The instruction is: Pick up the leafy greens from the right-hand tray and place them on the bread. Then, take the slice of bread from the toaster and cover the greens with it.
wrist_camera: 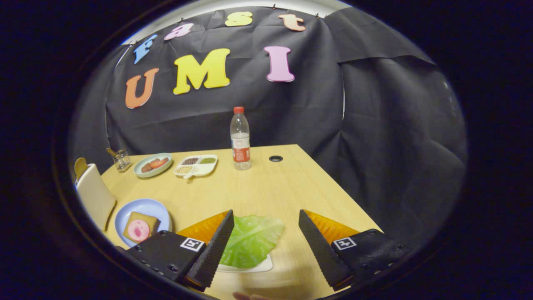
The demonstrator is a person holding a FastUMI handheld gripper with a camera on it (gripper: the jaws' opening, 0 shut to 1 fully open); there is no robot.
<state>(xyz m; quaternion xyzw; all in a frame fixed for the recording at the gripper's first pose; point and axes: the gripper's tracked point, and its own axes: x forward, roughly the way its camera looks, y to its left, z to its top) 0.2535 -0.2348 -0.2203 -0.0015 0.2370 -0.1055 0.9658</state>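
I hold the gripper [264,237] jaws wide open around the leafy greens [251,241] on their tray [250,268]. Risk: leaf sits off-centre, against one jaw; closing may crumple or slip.

The gripper [263,223] carries two wedge-shaped fingers [216,248] whose facing surfaces are ribbed with fine ridges and taper to pointed tips. Each finger is fixed to a flat, angular mounting block [164,252] bearing a small square black-and-white fiducial marker [192,244], and small round screw heads dot the blocks' outer edges. Translucent faceted panels [204,228] run along the fingers' outer sides.
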